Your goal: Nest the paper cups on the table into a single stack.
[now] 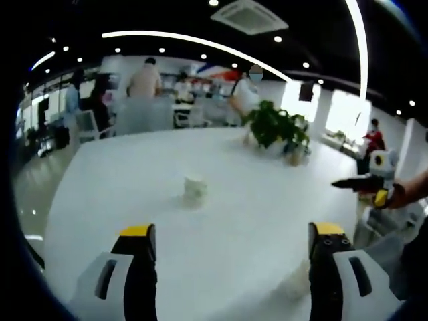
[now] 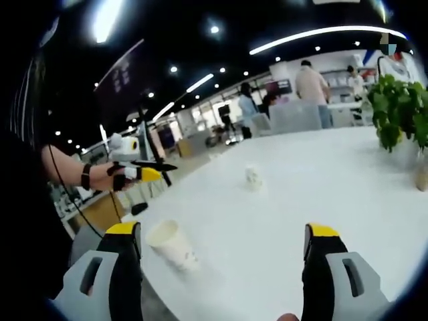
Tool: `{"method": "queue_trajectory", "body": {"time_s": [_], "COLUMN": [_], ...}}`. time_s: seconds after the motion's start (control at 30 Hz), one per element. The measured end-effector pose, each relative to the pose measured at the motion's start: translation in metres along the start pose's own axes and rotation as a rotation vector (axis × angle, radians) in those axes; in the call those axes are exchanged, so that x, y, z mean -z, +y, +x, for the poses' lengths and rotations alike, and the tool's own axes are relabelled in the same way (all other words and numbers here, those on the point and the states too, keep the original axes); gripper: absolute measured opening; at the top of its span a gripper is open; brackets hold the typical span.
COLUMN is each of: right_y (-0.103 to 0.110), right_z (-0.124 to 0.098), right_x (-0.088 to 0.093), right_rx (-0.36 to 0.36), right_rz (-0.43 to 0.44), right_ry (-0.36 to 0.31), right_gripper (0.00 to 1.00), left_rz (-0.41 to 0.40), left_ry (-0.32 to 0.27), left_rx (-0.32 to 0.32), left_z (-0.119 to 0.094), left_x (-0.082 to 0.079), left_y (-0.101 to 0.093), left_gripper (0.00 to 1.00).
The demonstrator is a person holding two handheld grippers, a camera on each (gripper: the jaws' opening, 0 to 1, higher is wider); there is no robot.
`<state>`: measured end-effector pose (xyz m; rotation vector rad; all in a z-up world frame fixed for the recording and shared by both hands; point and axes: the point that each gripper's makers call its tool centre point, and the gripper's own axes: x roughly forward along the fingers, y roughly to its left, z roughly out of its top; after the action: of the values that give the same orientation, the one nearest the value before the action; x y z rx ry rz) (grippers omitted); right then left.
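Two hand-held grippers hover over a large glossy white table in a bright open-plan office. In the left gripper view, the left gripper, black-jawed with yellow tips, stands with its jaws spread wide and nothing between them. A small white paper cup stands upright on the tabletop at about 11 o'clock from the jaws, well apart from them. At 3 o'clock the right gripper reaches in, held in a person's hand; whether its jaws are parted cannot be told from this angle. A leafy green potted plant sits toward the table's far side at 1 o'clock.

In the right gripper view, the right gripper likewise has its jaws released and empty. A second white paper cup rests tilted near the table's edge, just beside the left jaw at 9 o'clock. The first cup stands farther off at 12 o'clock. The left gripper enters at 9 o'clock, held in a hand.
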<state>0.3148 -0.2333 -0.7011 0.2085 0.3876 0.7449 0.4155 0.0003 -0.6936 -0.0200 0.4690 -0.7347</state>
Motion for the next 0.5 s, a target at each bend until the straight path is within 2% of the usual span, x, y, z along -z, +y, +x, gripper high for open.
{"method": "queue_trajectory", "body": {"time_s": [0.5], "right_y": [-0.005], "right_z": [-0.001], "right_x": [0.006], "right_rx": [0.02], "right_rz": [0.033], "right_ry": [0.006], "right_gripper": [1.0], "left_rz": [0.01], "left_ry": [0.021], "left_rx": [0.037], "left_z": [0.04], "left_x": [0.002], "left_y": [0.006], "left_gripper": [0.94]}}
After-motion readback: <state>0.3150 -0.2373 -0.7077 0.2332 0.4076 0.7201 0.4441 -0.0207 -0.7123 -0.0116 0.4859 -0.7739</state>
